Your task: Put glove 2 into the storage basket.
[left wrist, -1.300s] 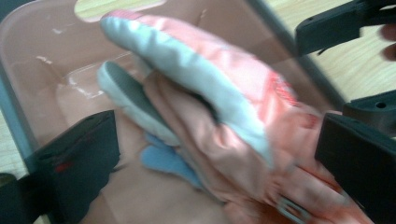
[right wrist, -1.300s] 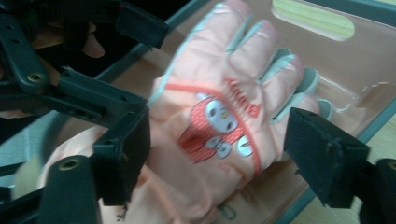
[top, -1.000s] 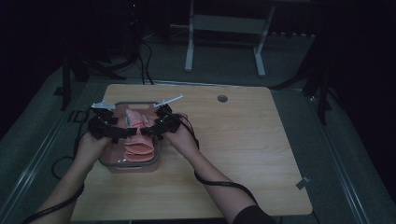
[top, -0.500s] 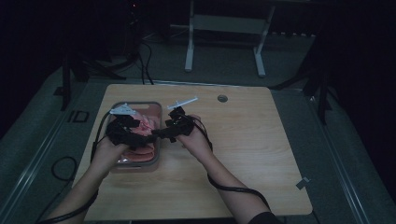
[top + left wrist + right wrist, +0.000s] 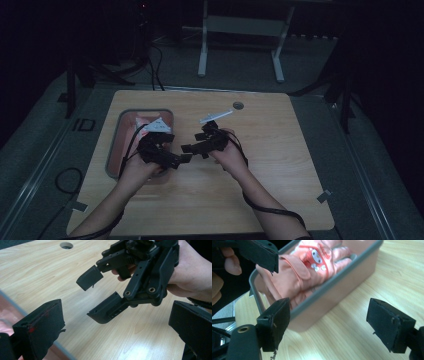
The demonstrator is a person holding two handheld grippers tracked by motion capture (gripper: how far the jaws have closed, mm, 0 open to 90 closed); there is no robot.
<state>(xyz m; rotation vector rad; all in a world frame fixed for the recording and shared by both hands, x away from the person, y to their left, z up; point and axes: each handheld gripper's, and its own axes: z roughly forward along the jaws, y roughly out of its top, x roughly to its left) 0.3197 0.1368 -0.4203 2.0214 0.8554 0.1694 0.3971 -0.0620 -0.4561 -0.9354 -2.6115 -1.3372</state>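
A grey-rimmed tray [image 5: 111, 150] stands at the table's left and holds a pink garment [image 5: 142, 121]. In the right gripper view the pink garment [image 5: 312, 262], with a cartoon print, lies bunched inside the tray [image 5: 337, 290]. My left gripper [image 5: 181, 160] hovers just off the tray's right rim, open and empty. My right gripper [image 5: 194, 143] faces it over bare wood, also open with nothing between its jaws. In the left gripper view my own left gripper [image 5: 115, 332] frames the right gripper [image 5: 96, 297] close ahead. The right gripper [image 5: 332, 325] points at the tray's side wall.
A round cable hole [image 5: 238, 105] sits near the table's far edge. Bare wood [image 5: 295, 165] stretches across the right half of the table. A white desk frame [image 5: 240, 45] and floor cables [image 5: 155, 70] lie beyond the table in the dark.
Both grippers have moved right, off the tray's middle to its right rim and the wood beside it. The pink garment stays in the tray.
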